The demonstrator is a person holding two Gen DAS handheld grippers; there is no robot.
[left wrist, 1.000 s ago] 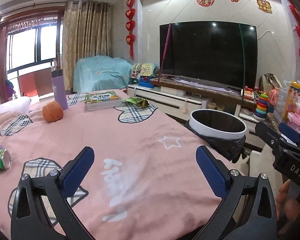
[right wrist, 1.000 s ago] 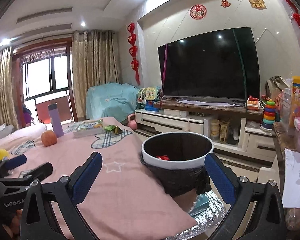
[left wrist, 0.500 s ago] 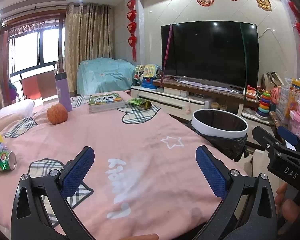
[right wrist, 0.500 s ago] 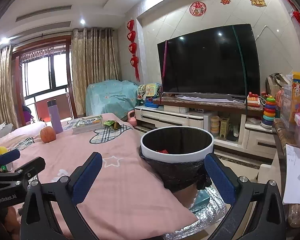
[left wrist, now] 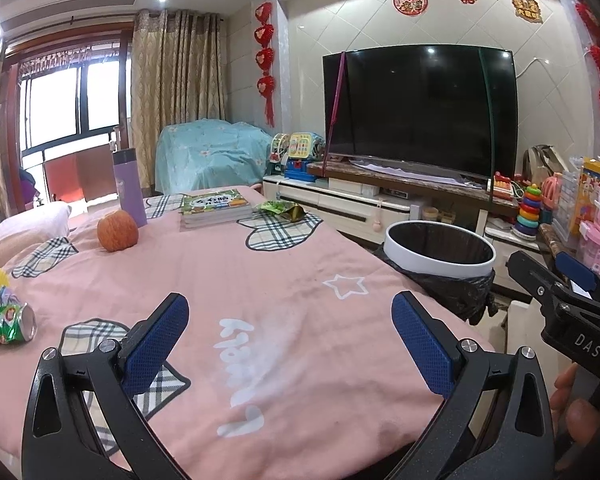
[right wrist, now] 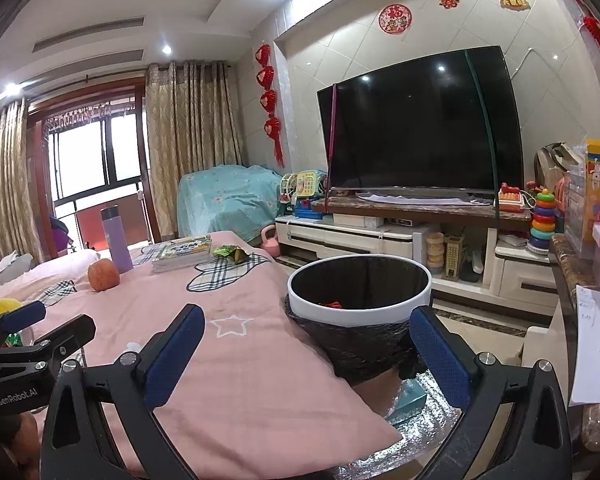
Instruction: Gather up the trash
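I see the white-rimmed trash bin [right wrist: 359, 292] with its black liner standing just off the right edge of the pink-covered table [left wrist: 260, 288]; something red lies at its bottom, though I can't identify it. My left gripper [left wrist: 290, 340] is spread wide over the near part of the cloth, holding nothing, and my right gripper [right wrist: 306, 354] is equally spread, framing the bin. A crushed green can [left wrist: 12, 322] lies at the table's left edge, a green wrapper [left wrist: 282, 210] at the far end beside a stack of books [left wrist: 215, 208]. An orange ball [left wrist: 117, 231] and purple bottle [left wrist: 129, 188] stand beyond. A television [left wrist: 420, 112] fills the wall.
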